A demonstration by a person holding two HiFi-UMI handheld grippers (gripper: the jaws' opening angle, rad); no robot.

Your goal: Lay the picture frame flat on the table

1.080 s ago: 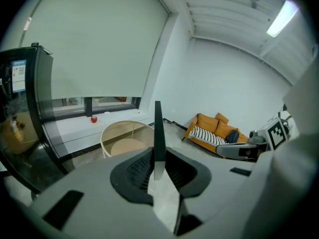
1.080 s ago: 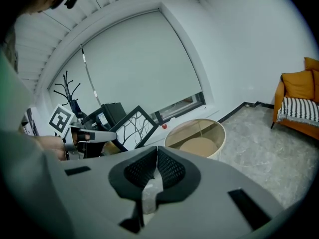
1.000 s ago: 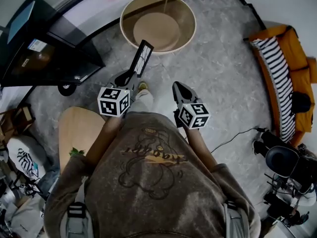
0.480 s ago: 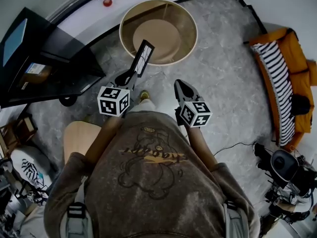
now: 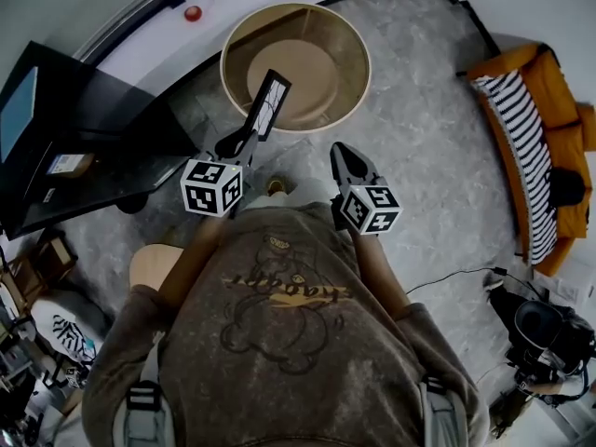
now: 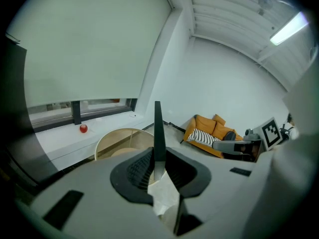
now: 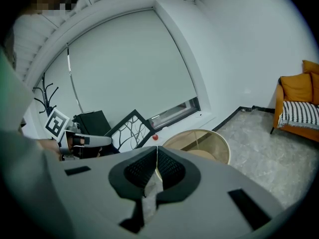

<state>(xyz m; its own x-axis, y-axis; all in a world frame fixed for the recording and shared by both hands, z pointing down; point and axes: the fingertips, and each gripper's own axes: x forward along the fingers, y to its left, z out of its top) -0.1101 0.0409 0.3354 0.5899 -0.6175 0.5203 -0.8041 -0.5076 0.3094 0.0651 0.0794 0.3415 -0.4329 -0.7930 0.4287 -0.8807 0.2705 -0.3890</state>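
Our left gripper [image 5: 244, 142] clamps the picture frame [image 5: 268, 103] short of the round table [image 5: 358, 40]; the right gripper [image 5: 343, 156] is closed, empty. Next we reach over it and tip the frame flat.

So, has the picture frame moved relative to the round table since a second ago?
Yes. The picture frame, clamped in the left gripper, has come closer to the round table and overlaps its near rim more.

picture frame [image 5: 268, 103] before round table [image 5: 359, 71] | cabinet [image 5: 93, 147] left of table | sofa [image 5: 540, 138] right, well apart
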